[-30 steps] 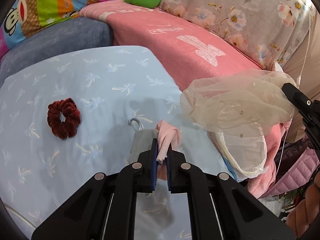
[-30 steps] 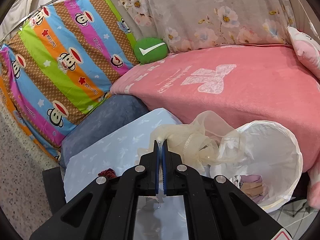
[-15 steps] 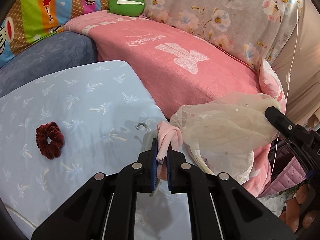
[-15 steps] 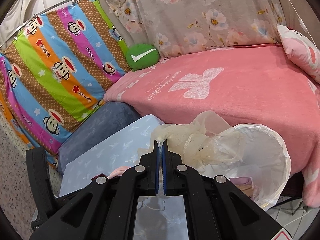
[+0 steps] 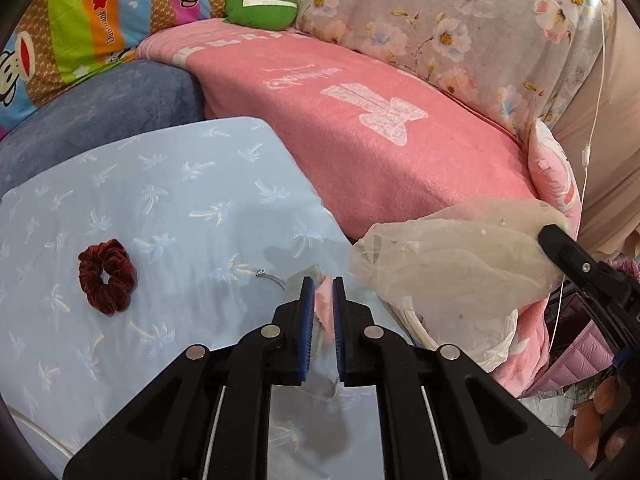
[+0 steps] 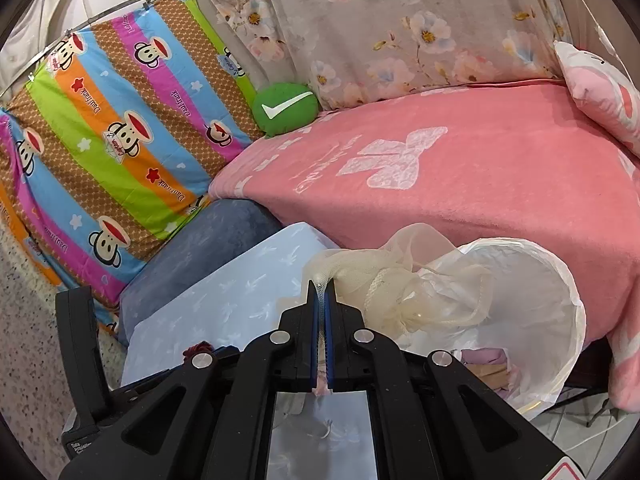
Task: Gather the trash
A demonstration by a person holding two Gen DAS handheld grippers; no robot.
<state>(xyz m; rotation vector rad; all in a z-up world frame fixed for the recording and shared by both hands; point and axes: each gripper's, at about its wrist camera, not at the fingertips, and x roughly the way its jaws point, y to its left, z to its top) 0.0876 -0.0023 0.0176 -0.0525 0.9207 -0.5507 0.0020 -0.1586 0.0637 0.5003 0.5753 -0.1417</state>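
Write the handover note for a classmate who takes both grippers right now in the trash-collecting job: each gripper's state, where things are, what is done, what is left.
Left gripper: shut on a pink cloth scrap, over the light blue sheet.
Right gripper: shut on the cream mesh fabric, held above the white-lined bin.
Done: the bin already holds some pinkish and tan scraps.
Left: drop the mesh into the bin, bring the pink scrap across to it. A dark red scrunchie and a small metal hook lie on the sheet; whether they count as trash is unclear.
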